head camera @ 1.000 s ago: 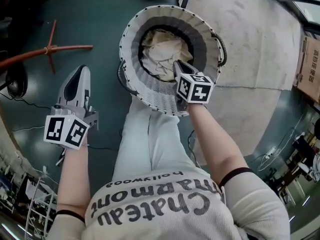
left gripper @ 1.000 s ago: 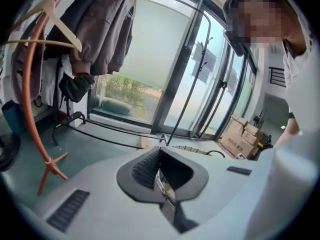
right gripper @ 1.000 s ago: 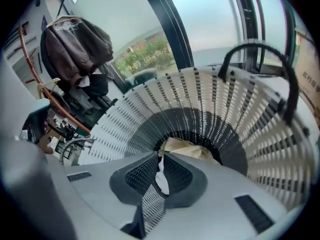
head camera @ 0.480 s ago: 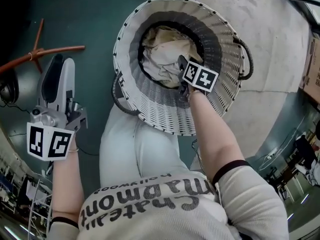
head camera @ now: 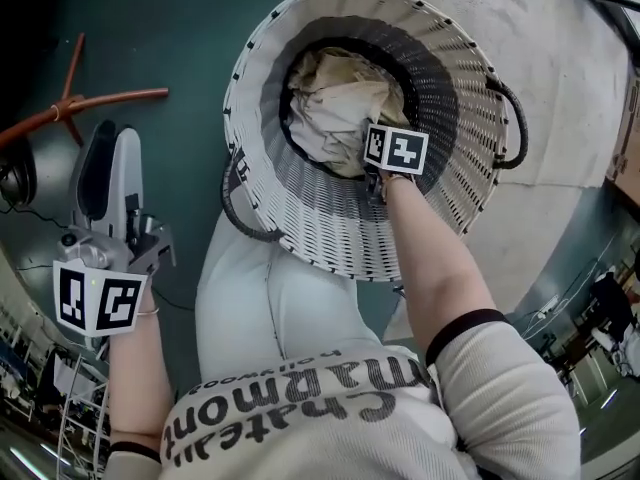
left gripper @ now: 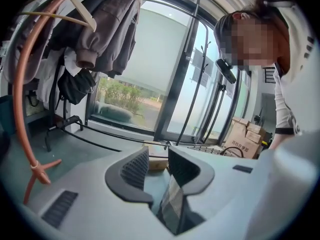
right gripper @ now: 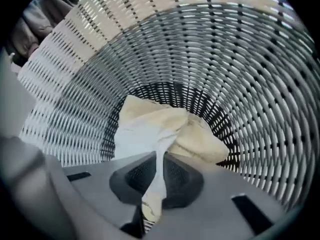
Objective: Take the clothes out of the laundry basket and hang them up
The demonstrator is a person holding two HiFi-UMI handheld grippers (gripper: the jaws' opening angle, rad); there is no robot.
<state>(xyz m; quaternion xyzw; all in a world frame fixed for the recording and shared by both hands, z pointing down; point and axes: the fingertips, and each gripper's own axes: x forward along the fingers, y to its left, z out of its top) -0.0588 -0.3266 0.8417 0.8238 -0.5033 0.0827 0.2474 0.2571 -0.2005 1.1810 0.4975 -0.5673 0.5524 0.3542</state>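
One white laundry basket (head camera: 330, 218) stood in front of the person; one heap of cream cloth (right gripper: 150, 129) lay at its bottom. The right hand-held gripper (right gripper: 159, 171), one of two, reached down inside the basket; its jaws had just closed tight on a fold of that cloth. The left hand-held gripper (left gripper: 159, 166) was outside the basket; its jaws had just opened a little, with nothing between them.

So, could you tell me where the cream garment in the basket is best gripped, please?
At the raised fold of the cream garment, coming straight down into the laundry basket: its tall walls block the sides. The right gripper has just been closing on that fold.
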